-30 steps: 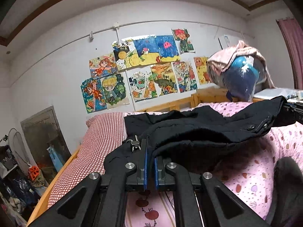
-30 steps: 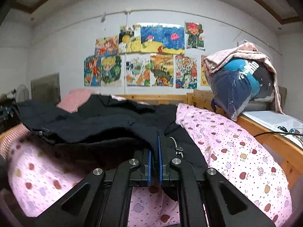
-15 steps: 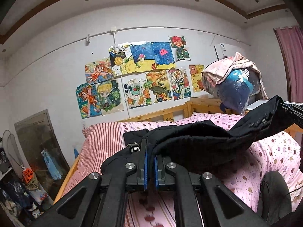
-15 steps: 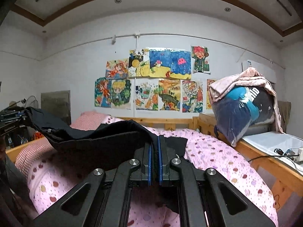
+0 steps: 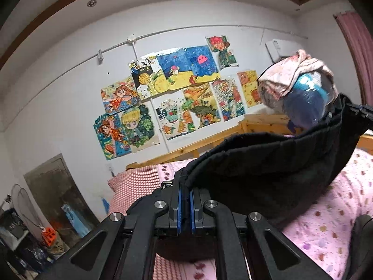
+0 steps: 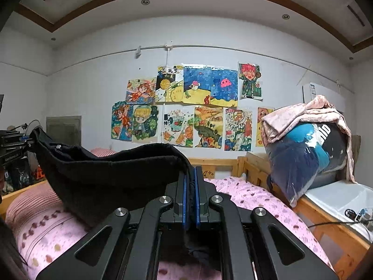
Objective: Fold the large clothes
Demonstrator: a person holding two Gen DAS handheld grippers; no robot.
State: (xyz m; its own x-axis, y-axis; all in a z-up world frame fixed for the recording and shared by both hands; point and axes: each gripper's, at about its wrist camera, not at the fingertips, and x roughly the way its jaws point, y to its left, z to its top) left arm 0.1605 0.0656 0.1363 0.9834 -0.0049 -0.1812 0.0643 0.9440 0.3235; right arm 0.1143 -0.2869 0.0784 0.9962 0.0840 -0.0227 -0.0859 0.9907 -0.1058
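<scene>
A large black garment point(image 5: 268, 163) hangs stretched in the air between my two grippers, above the pink dotted bed point(image 5: 331, 212). My left gripper point(image 5: 184, 192) is shut on one edge of it, next to a metal zipper pull. My right gripper point(image 6: 191, 182) is shut on the opposite edge of the garment point(image 6: 112, 172). The right gripper shows at the right edge of the left wrist view point(image 5: 363, 114). The left gripper shows at the left edge of the right wrist view point(image 6: 14, 140). The cloth sags in a curve between them.
A red checked pillow point(image 5: 137, 182) lies at the head of the bed by a wooden headboard point(image 5: 200, 144). A bagged bundle under a pink blanket point(image 6: 310, 147) sits on the right. Cables lie on a white surface point(image 6: 345, 193). Clutter stands at the lower left point(image 5: 28, 238).
Both grippers have lifted the black garment off the bed. It lay bunched on the bedspread a second ago and now hangs taut between them in the air.
</scene>
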